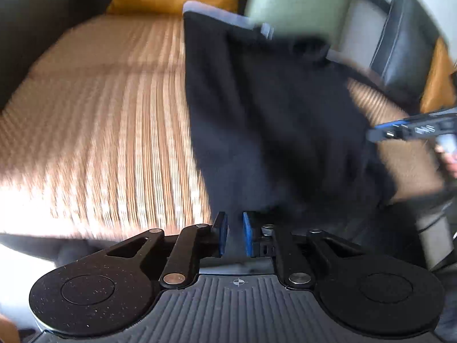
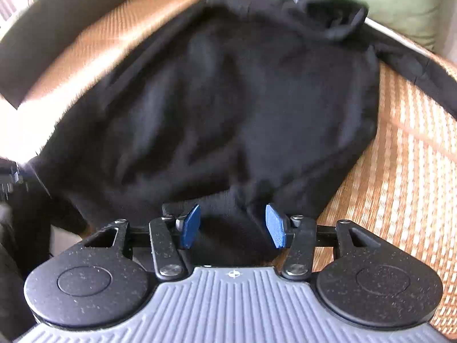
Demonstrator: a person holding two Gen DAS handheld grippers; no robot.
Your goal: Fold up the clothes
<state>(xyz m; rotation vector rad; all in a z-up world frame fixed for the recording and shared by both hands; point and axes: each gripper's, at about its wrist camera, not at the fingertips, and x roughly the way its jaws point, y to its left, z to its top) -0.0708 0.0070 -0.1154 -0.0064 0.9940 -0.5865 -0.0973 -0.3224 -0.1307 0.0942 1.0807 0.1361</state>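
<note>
Gripping hem of black hoodie (image 2: 222, 91) | left gripper (image 1: 234, 233) jaws narrowed on fabric, right gripper (image 2: 232, 225) jaws open astride hem, lower centre | next: right closes, fold upward over woven mat (image 2: 400, 157)

Black sweater (image 2: 228, 100) spread on woven mat, prob. part-folded.

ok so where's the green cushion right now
The pale green cushion sits at the top right of the right wrist view, beyond the collar of the black hooded sweatshirt spread on the woven tan mat.
</note>
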